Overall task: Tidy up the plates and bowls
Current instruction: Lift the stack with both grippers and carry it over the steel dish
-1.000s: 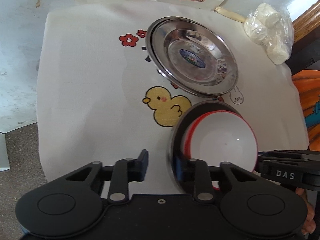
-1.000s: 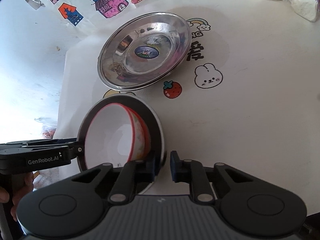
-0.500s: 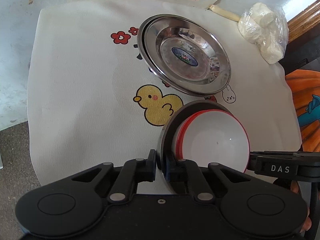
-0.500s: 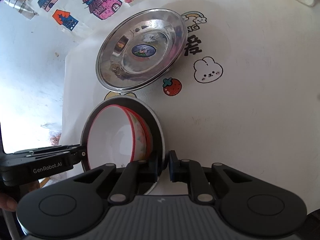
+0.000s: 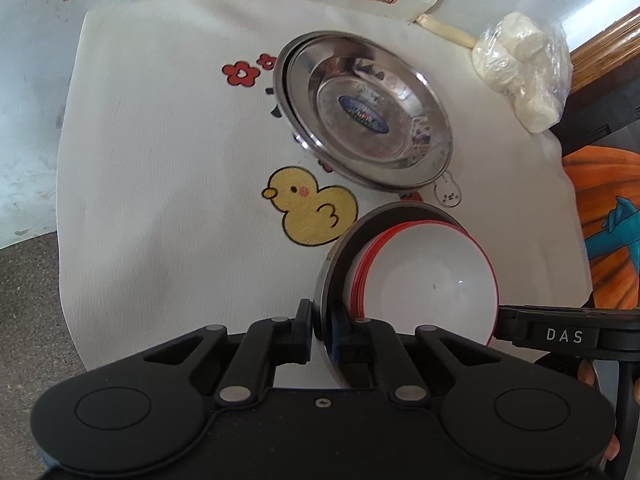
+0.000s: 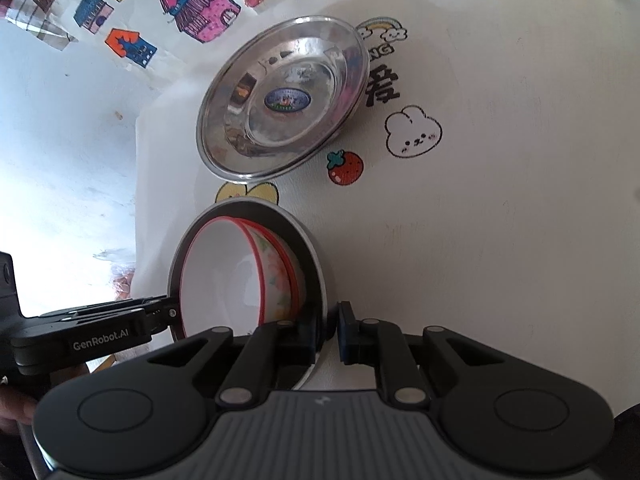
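Left wrist view: your left gripper (image 5: 320, 330) is pinched on the near rim of the steel plate (image 5: 340, 248) carrying the red-rimmed bowls (image 5: 424, 280); its jaws have just been closing on that rim. Opposite grips probably keep the load level. Right gripper (image 5: 500, 326) reads "DAS". A second steel dish (image 5: 368, 116) lies beyond on the cartoon cloth (image 5: 160, 140)

Right wrist view: your right gripper (image 6: 330, 330) clamps the other rim; the left one's arm reads "GenRobot.AI"
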`<state>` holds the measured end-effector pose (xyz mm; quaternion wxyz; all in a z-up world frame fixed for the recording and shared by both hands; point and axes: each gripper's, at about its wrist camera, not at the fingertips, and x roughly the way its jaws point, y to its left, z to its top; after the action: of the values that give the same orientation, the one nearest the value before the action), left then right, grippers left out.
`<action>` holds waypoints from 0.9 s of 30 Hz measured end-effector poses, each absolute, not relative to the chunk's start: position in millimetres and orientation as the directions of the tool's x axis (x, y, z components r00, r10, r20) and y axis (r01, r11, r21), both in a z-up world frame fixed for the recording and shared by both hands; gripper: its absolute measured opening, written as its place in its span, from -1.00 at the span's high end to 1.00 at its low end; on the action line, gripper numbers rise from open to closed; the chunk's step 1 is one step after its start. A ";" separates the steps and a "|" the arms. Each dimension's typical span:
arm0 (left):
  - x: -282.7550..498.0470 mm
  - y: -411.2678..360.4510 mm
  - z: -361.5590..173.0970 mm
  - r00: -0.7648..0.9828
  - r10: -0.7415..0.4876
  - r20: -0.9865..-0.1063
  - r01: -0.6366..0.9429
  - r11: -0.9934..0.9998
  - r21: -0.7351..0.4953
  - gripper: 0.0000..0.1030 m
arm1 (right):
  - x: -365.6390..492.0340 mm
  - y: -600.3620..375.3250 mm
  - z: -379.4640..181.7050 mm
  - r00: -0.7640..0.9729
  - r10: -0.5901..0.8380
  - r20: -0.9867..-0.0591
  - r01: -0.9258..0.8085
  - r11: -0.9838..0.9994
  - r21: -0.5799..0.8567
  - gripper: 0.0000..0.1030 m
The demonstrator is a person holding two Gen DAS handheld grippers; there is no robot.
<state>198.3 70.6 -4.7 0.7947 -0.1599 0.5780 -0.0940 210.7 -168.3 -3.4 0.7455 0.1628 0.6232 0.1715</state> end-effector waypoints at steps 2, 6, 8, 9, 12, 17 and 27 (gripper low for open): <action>199.5 70.0 0.2 0.326 -0.342 -0.881 -0.031 0.928 -0.371 0.87 | 210.4 -170.5 2.1 0.177 0.462 -0.869 -0.055 0.886 0.460 0.74; 204.1 68.6 10.8 0.359 -0.357 -0.862 -0.029 0.919 -0.393 0.88 | 212.9 -175.2 13.2 0.209 0.468 -0.859 -0.061 0.883 0.466 0.74; 206.8 68.0 16.1 0.375 -0.364 -0.853 -0.029 0.915 -0.403 0.88 | 216.0 -178.4 19.2 0.227 0.472 -0.852 -0.063 0.880 0.471 0.74; 208.4 68.5 19.2 0.382 -0.367 -0.848 -0.027 0.913 -0.407 0.87 | 218.0 -180.3 21.7 0.234 0.474 -0.849 -0.064 0.878 0.473 0.74; 213.2 67.6 26.0 0.398 -0.374 -0.837 -0.027 0.908 -0.419 0.88 | 223.1 -184.1 29.8 0.258 0.478 -0.840 -0.065 0.876 0.478 0.74; 221.0 67.7 28.3 0.406 -0.388 -0.827 -0.041 0.897 -0.441 0.88 | 232.2 -188.8 38.9 0.290 0.476 -0.830 -0.069 0.875 0.478 0.73; 245.0 73.7 36.8 0.444 -0.386 -0.808 -0.071 0.884 -0.462 0.88 | 253.6 -190.7 42.6 0.301 0.488 -0.819 -0.063 0.867 0.494 0.73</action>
<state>245.0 73.7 36.8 0.8206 -0.2207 0.5184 -0.0960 253.6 -190.7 42.6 0.7841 0.1884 0.5647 0.1756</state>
